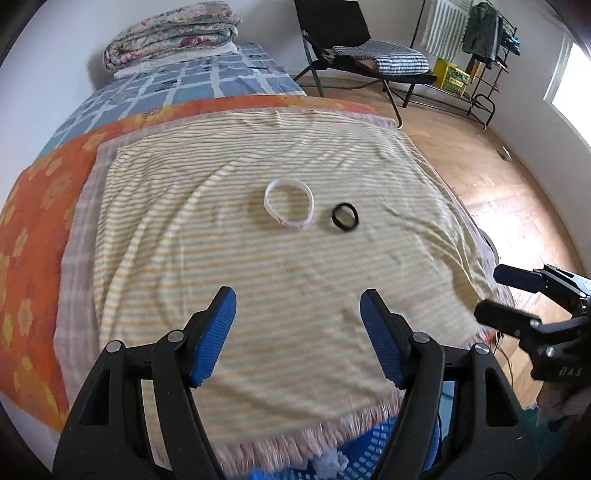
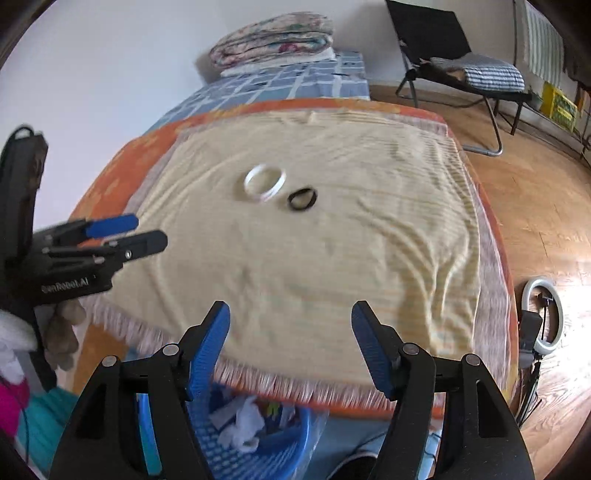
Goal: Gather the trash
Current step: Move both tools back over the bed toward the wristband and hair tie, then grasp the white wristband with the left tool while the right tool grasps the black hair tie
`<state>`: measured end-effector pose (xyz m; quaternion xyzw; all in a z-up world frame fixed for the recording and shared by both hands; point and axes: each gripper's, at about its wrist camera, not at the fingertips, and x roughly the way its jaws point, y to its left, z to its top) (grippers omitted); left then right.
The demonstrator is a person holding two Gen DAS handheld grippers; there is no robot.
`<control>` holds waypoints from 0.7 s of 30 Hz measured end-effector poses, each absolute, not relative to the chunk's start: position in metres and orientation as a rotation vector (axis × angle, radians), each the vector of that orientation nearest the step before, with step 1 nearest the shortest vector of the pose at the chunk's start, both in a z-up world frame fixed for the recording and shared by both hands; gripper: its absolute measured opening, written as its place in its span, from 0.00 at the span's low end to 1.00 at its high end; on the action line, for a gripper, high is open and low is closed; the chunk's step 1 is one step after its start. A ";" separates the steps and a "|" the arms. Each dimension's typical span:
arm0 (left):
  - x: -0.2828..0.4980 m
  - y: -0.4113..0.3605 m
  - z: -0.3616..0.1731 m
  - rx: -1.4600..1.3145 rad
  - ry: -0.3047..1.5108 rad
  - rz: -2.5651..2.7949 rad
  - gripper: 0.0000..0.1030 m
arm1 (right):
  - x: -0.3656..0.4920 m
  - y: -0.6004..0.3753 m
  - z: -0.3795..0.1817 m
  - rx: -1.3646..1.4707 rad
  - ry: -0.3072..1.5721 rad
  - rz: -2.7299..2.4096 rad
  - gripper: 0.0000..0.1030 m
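A white tape ring (image 1: 289, 204) and a black hair tie (image 1: 345, 217) lie side by side on the striped yellow cloth (image 1: 258, 288) over the bed. They also show in the right wrist view, the ring (image 2: 264, 182) left of the tie (image 2: 302, 199). My left gripper (image 1: 297, 308) is open and empty, hovering above the cloth's near part. My right gripper (image 2: 290, 321) is open and empty above the cloth's front edge. A blue basket (image 2: 236, 439) with crumpled white paper (image 2: 243, 424) stands on the floor below the bed's edge.
A folded quilt (image 1: 173, 33) lies at the bed's far end. A black folding chair (image 1: 354, 48) with a striped cushion stands on the wooden floor to the right. A ring light (image 2: 543, 314) stands by the bed's right side. A clothes rack (image 1: 487, 44) is far right.
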<state>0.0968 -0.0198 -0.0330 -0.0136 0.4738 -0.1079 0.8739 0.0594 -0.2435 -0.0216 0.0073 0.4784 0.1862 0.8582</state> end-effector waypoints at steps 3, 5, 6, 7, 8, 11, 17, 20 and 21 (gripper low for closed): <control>0.122 -0.016 -0.041 -0.072 1.010 -0.227 0.68 | 0.087 -0.246 -0.023 0.040 1.015 0.353 0.66; 0.137 -0.013 -0.045 -0.098 1.023 -0.223 0.61 | 0.108 -0.246 -0.027 0.061 1.038 0.348 0.66; 0.146 -0.011 -0.048 -0.116 1.032 -0.219 0.57 | 0.115 -0.246 -0.028 0.073 1.050 0.352 0.66; 0.152 -0.010 -0.050 -0.126 1.037 -0.216 0.53 | 0.122 -0.246 -0.031 0.089 1.061 0.355 0.66; 0.157 -0.009 -0.052 -0.133 1.040 -0.216 0.51 | 0.133 -0.246 -0.034 0.115 1.072 0.356 0.66; 0.177 -0.006 -0.059 -0.156 1.054 -0.211 0.42 | 0.155 -0.244 -0.045 0.169 1.095 0.363 0.66; 0.210 0.003 -0.079 -0.261 1.097 -0.206 0.28 | 0.192 -0.233 -0.060 0.221 1.121 0.369 0.66; 0.222 0.002 -0.087 -0.286 1.108 -0.201 0.24 | 0.204 -0.232 -0.068 0.252 1.133 0.371 0.65; 0.226 0.001 -0.089 -0.281 1.111 -0.196 0.20 | 0.209 -0.231 -0.070 0.262 1.137 0.371 0.61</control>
